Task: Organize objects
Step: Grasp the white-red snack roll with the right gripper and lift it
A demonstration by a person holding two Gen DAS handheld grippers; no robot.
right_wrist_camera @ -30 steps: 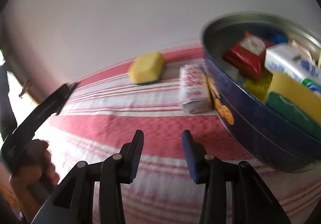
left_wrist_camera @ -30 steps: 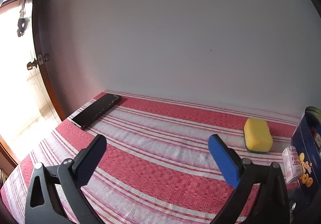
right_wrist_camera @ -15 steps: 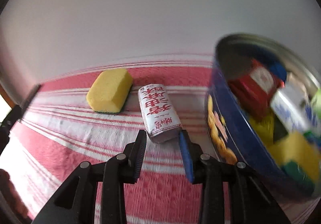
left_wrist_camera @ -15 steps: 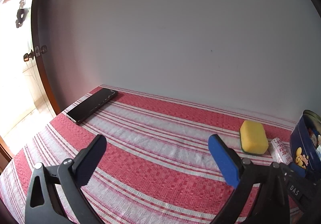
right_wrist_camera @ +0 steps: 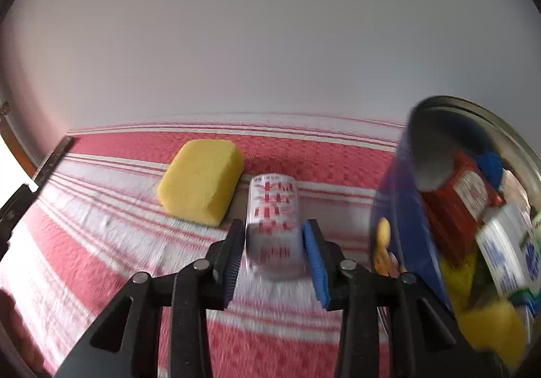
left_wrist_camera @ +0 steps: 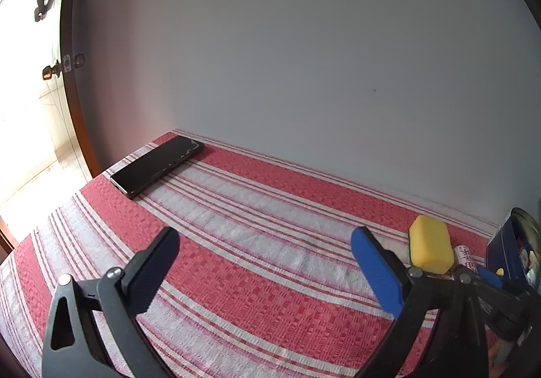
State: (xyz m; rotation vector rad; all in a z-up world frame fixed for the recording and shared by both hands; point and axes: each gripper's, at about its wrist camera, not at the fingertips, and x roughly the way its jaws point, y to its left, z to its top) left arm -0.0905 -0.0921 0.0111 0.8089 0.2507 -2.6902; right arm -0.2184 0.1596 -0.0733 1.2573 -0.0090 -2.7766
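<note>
A white packet with red print (right_wrist_camera: 274,225) lies on the red-and-white striped cloth, beside a yellow sponge (right_wrist_camera: 201,180). My right gripper (right_wrist_camera: 274,236) is open and straddles the packet, one finger on each side of it. A round blue tin (right_wrist_camera: 402,208) stands at the right, holding several packets and sponges. In the left wrist view my left gripper (left_wrist_camera: 263,256) is wide open and empty above the cloth, with the sponge (left_wrist_camera: 430,244), the packet's end (left_wrist_camera: 468,254) and the tin (left_wrist_camera: 507,249) at the far right.
A black phone (left_wrist_camera: 157,164) lies at the cloth's far left corner by the wall. A dark door frame (left_wrist_camera: 69,100) and a bright doorway are at the left. The white wall runs along the back of the cloth.
My right gripper has moved forward over the cloth until its fingers stand on both sides of the packet. The left gripper has drifted back and left a little, still wide open.
</note>
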